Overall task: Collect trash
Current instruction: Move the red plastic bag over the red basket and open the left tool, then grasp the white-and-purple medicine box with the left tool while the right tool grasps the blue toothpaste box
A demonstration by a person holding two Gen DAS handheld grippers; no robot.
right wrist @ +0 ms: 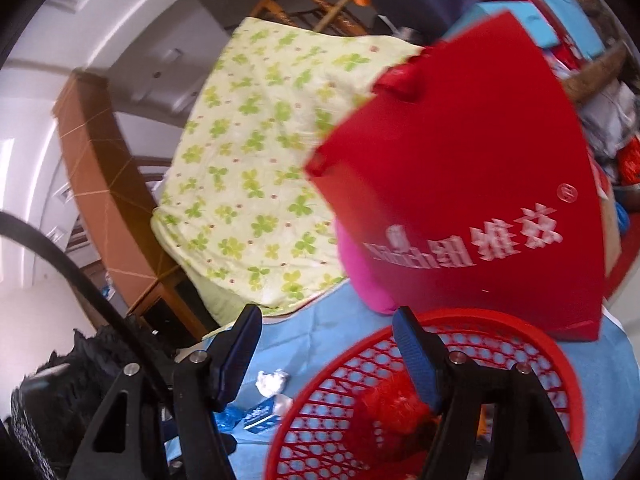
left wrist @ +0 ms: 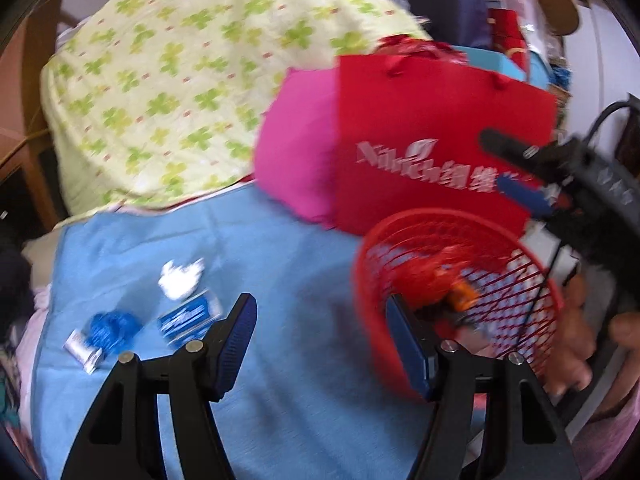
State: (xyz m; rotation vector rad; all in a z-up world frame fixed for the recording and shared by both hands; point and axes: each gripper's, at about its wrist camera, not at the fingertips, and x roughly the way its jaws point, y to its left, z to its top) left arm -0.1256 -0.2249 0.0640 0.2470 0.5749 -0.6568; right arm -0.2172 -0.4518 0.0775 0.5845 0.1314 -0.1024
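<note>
A red mesh basket (left wrist: 532, 280) sits on a blue cloth (left wrist: 280, 264) and holds red and orange wrappers (left wrist: 436, 276). On the cloth to its left lie a white crumpled tissue (left wrist: 180, 278), a blue and white packet (left wrist: 188, 318) and a blue crumpled wrapper with a silver piece (left wrist: 106, 334). My left gripper (left wrist: 320, 344) is open and empty above the cloth, its right finger at the basket's rim. My right gripper (right wrist: 326, 354) is open and empty over the basket (right wrist: 560, 372); it shows in the left wrist view (left wrist: 516, 168). The tissue (right wrist: 272, 382) and packet (right wrist: 262, 414) lie left of the basket.
A red paper bag with white lettering (left wrist: 432, 140) stands behind the basket, with a pink cushion (left wrist: 296, 148) beside it. A green clover-print quilt (left wrist: 180, 80) is piled at the back. A wooden bed frame (right wrist: 96, 184) and dark cloth (right wrist: 60, 384) are at the left.
</note>
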